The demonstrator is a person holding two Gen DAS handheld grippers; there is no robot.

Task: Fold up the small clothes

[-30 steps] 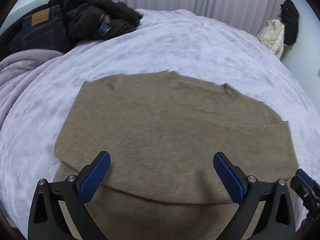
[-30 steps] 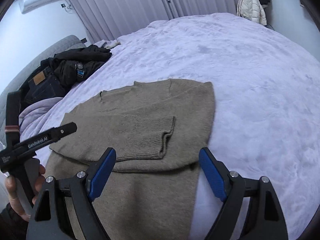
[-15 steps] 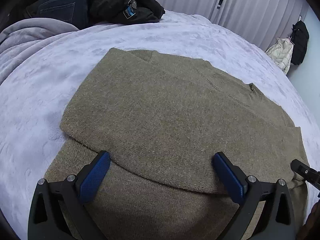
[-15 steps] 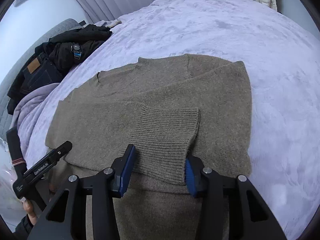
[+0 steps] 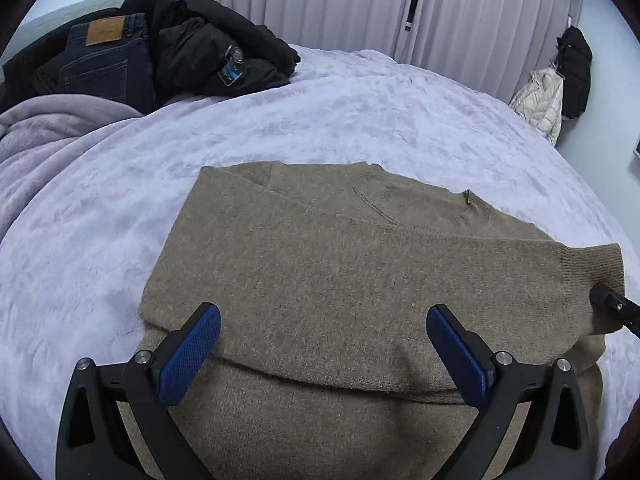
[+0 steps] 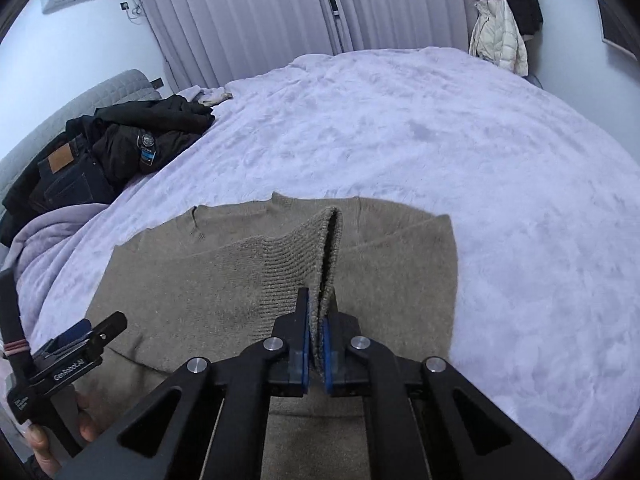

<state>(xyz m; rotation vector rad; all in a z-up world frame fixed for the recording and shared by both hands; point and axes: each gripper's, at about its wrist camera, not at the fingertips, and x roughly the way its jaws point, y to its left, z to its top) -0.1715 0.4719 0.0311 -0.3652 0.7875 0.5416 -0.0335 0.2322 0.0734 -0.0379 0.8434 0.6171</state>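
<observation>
tan sweater (image 5: 360, 280) lies flat on the bed (image 5: 360, 120), near edge toward both cameras, neckline away, one sleeve folded across the body. right gripper (image 6: 316, 344) has just been closing and now grips the ribbed cuff (image 6: 320, 256); blue pads pinch the knit between them, and the cuff stands up off the body in a narrow fold. left gripper (image 5: 324, 352) hangs over the near part of the sweater, jaws spread wide, nothing between them; pads sit above the folded sleeve's lower edge, contact with the cloth not clear. in the right view the left gripper shows at lower left with a hand (image 6: 60, 436) on its handle. in the left view the tip of the right gripper shows at the right edge by the cuff. far left on the bed: jeans (image 5: 108, 60) and a black jacket (image 5: 208, 56) in a heap, grey blanket (image 5: 52, 128) beside them. curtains (image 6: 260, 12) behind; a white coat (image 6: 496, 36) hangs by the wall.
</observation>
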